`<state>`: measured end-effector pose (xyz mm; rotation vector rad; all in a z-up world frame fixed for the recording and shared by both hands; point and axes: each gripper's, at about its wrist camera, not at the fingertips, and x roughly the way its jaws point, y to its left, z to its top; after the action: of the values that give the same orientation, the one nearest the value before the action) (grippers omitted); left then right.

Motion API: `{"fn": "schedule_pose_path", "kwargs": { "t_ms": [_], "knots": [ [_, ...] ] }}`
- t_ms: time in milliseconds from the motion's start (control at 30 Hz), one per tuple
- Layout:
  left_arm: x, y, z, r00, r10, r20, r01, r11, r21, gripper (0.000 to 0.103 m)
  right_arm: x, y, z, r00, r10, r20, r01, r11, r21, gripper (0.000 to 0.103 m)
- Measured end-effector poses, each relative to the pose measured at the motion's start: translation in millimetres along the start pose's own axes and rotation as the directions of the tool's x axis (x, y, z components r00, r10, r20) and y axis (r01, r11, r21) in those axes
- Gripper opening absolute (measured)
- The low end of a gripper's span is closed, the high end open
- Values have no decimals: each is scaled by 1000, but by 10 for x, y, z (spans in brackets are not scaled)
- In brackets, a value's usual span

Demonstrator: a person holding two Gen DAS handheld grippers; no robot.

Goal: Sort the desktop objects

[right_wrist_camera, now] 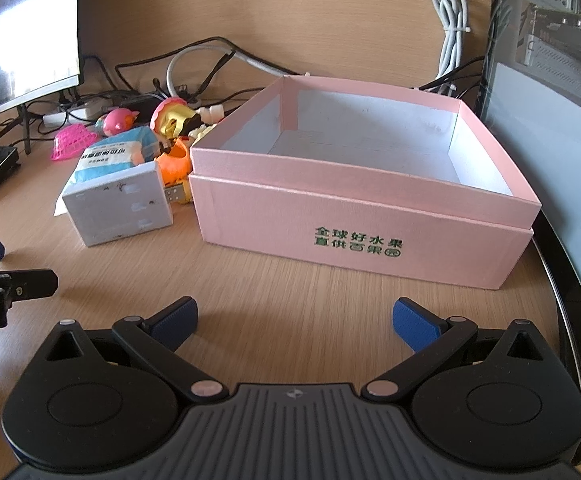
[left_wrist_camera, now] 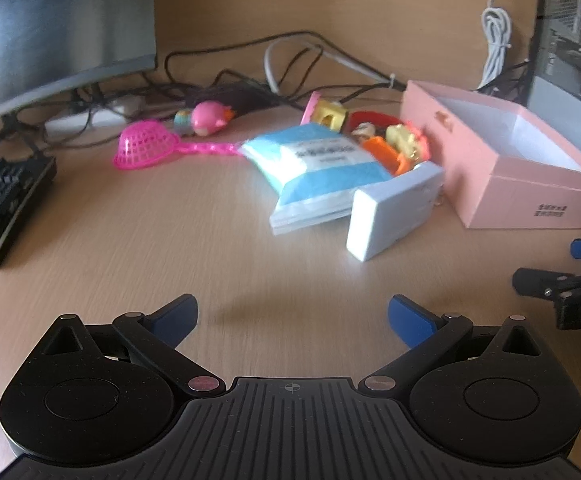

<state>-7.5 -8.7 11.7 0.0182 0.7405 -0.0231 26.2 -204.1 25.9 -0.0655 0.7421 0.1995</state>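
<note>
An open pink box [right_wrist_camera: 354, 216] [left_wrist_camera: 502, 160] stands on the wooden desk with a white, bare inside. Left of it lies a heap: a white rectangular block [left_wrist_camera: 390, 212] [right_wrist_camera: 120, 204], a blue-and-white tissue pack [left_wrist_camera: 314, 168] [right_wrist_camera: 116, 152], orange and yellow toys [left_wrist_camera: 394, 146] [right_wrist_camera: 176, 162], a pink round toy [left_wrist_camera: 208, 118] [right_wrist_camera: 116, 120] and a pink mesh scoop [left_wrist_camera: 146, 146] [right_wrist_camera: 70, 142]. My left gripper [left_wrist_camera: 292, 320] hovers open over bare desk in front of the heap. My right gripper [right_wrist_camera: 294, 320] is open in front of the box, holding nothing.
A monitor [left_wrist_camera: 50, 28] and a black keyboard [left_wrist_camera: 2, 200] occupy the left. Tangled cables [left_wrist_camera: 250, 76] and a power strip run along the back wall. A computer case [right_wrist_camera: 550, 80] stands at the right, behind the box. A white coiled cable [right_wrist_camera: 450, 20] hangs on the wall.
</note>
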Motion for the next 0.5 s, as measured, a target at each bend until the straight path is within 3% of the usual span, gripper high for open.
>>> {"fn": "schedule_pose_path", "kwargs": {
  "t_ms": [367,433,500],
  "knots": [
    [-149,94,268,999,39,-21,-39,999,4,103,-19,11,38,999,1,-54,-1,1000,-4,103],
    [-198,202,300,998,62,-21,-62,998,-8,103,-47,75,96,997,42,-71,-43,999,-21,103],
    [-264,355,311,995,100,-21,-101,994,-42,103,-167,242,167,997,83,-3,-83,993,-87,103]
  ]
}}
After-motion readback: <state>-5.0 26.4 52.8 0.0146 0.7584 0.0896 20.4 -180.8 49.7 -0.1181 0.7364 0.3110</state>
